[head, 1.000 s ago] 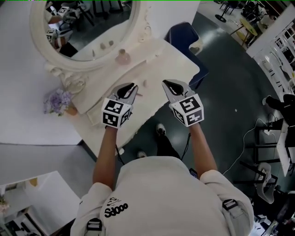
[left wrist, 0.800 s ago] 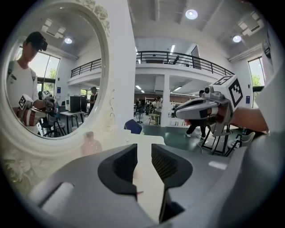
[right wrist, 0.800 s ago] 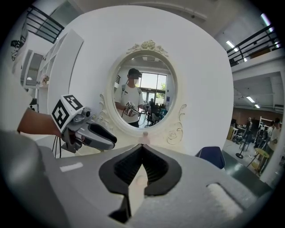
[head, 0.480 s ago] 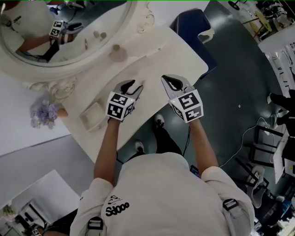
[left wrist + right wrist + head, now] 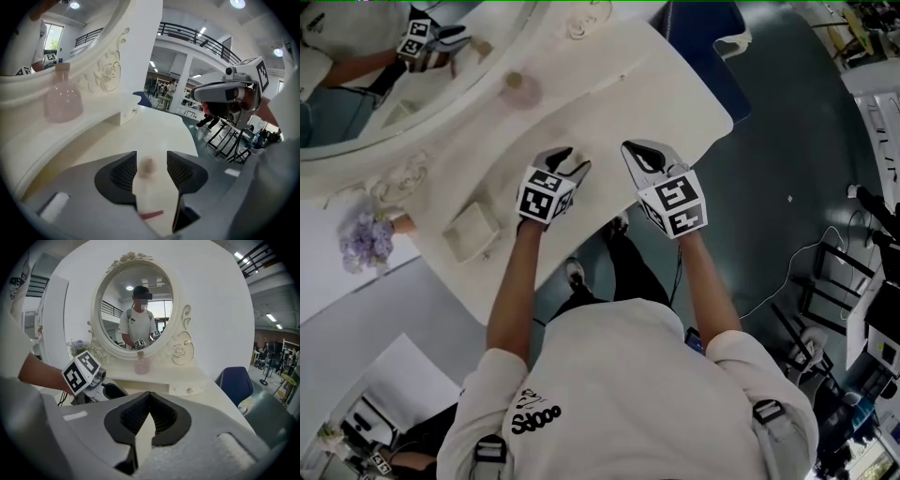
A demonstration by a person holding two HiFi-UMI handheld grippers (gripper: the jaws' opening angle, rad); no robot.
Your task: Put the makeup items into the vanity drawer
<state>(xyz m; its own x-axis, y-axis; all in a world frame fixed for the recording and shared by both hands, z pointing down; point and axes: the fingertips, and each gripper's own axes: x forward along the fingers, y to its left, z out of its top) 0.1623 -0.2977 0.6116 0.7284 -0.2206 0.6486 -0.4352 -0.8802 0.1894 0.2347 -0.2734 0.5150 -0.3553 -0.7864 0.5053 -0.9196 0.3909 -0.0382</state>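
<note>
**Head view.** Both my grippers have come down towards the table (image 5: 675, 103) since a second ago, and the mirror (image 5: 356, 84) has slid toward the top edge of the frame. The left gripper (image 5: 567, 161) is low over the tabletop. Its jaws have just been opening and now stand spread. The right gripper (image 5: 639, 155) hovers just beside it with its jaws pressed together and nothing in them. A small open box (image 5: 473, 231) has come into sight to my left. It may be the pulled-out drawer, but I cannot tell. The pink bottle (image 5: 522, 91) sits on the shelf under the mirror. I judge this to be the reach for a first item, with nothing picked up yet.

**Left gripper view.** A small round item (image 5: 147, 165), too blurred to name, stands on the table between my spread jaws, which do not touch it. A thin red stick (image 5: 151, 214) lies nearer the camera. Closing on the round item looks like the next move.

**Right gripper view.** My jaws meet at the tips and hold nothing. A drawer front (image 5: 187, 389) with knobs shows shut below the bottle (image 5: 140, 365).

**Writing.** The shirt print (image 5: 536, 422) ends in "ooo", and I cannot read the rest. The cubes carry only square markers, and I can read no label on the bottle.
</note>
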